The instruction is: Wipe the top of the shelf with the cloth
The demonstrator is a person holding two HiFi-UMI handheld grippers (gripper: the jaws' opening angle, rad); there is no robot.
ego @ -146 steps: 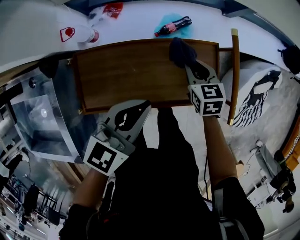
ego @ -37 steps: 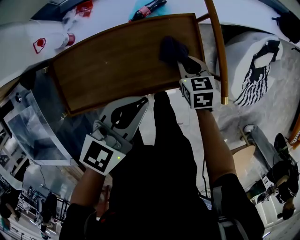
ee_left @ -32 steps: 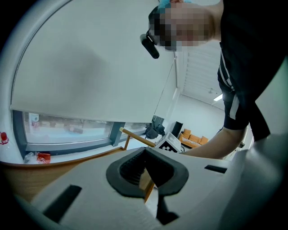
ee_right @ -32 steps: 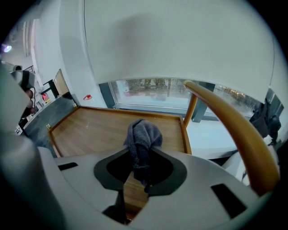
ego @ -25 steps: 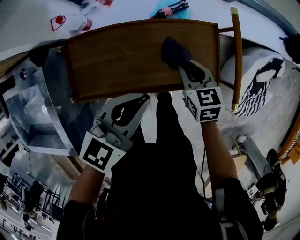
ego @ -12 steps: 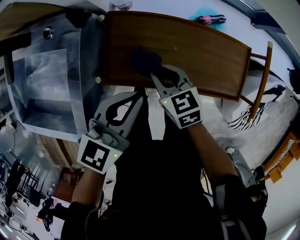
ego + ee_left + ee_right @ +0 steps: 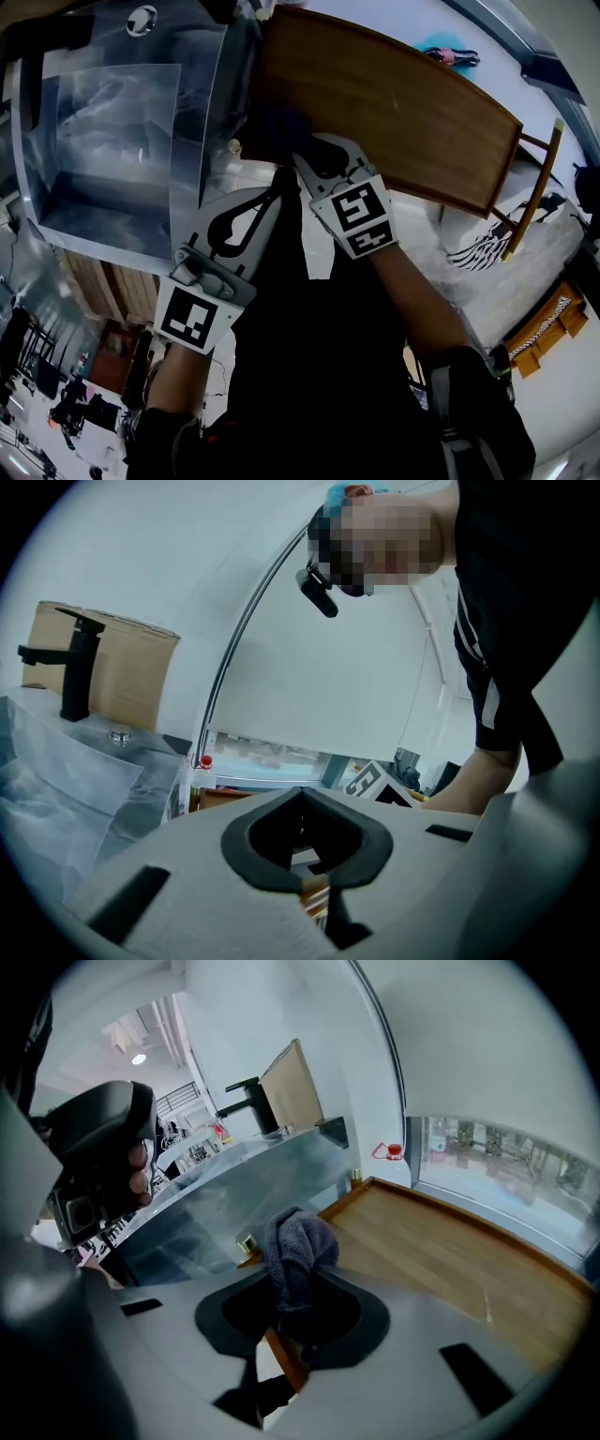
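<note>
Right tool (image 7: pixel 305 155): jaws closed on the cloth (image 7: pixel 298 1251).
Cloth: dark grey-purple terry, bunched into a rounded wad. It stands out just ahead of the jaws, over the near corner of the shelf top (image 7: pixel 450 1260).
Shelf top: brown wood with a raised rim, running ahead and to the right of the tool.
Left tool (image 7: pixel 274 195): jaws together, nothing between them; just beside the right tool, off the shelf.
Hard to make out: the cloth's lower end is lost in the jaw opening, and the head view shows the cloth only as a dark blur. Contact with the wood cannot be told.
</note>
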